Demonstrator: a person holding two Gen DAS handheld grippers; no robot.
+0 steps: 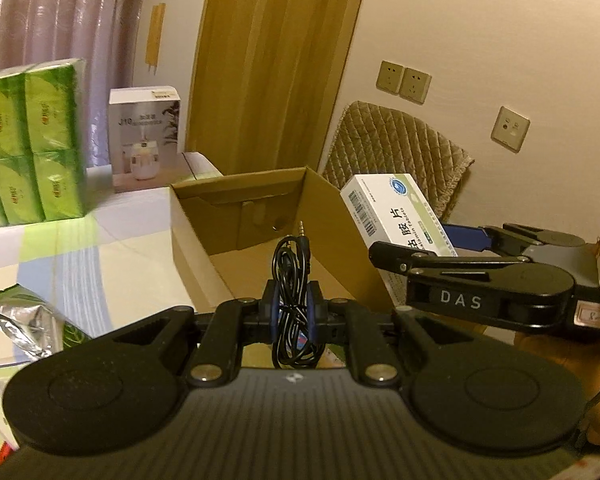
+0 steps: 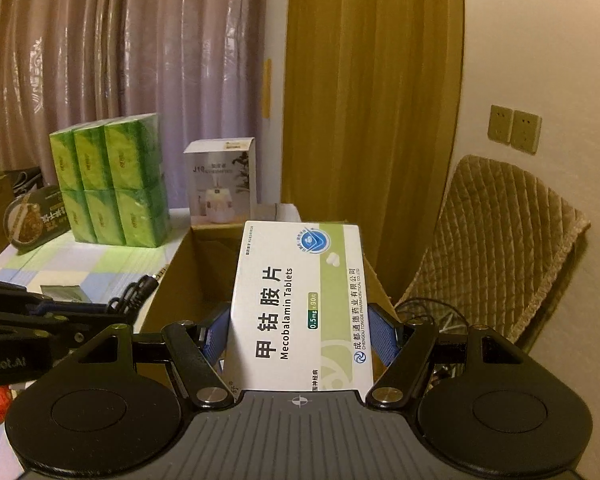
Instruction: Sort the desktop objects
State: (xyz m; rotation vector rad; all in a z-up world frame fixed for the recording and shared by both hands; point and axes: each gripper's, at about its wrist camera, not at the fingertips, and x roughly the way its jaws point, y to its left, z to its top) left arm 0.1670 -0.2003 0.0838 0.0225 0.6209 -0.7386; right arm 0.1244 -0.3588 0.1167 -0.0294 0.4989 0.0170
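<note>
Left gripper (image 1: 292, 312) clenched tight on a coiled black audio cable (image 1: 294, 280), plug end up, held at the near edge of the open cardboard box (image 1: 204, 248). Right gripper (image 2: 300, 336) grasping the white Mecobalamin tablet box (image 2: 300, 304) by its sides, over the cardboard box's right wall. Green tissue packs (image 1: 28, 144) far left on the table.

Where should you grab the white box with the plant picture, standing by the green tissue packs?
Grab the white box by its two narrow sides, near the middle, coming from the front. It stands upright and is tall, so a low or high pinch might tip it. The tissue packs stand to its left, apart from it, so watch that side.
</note>
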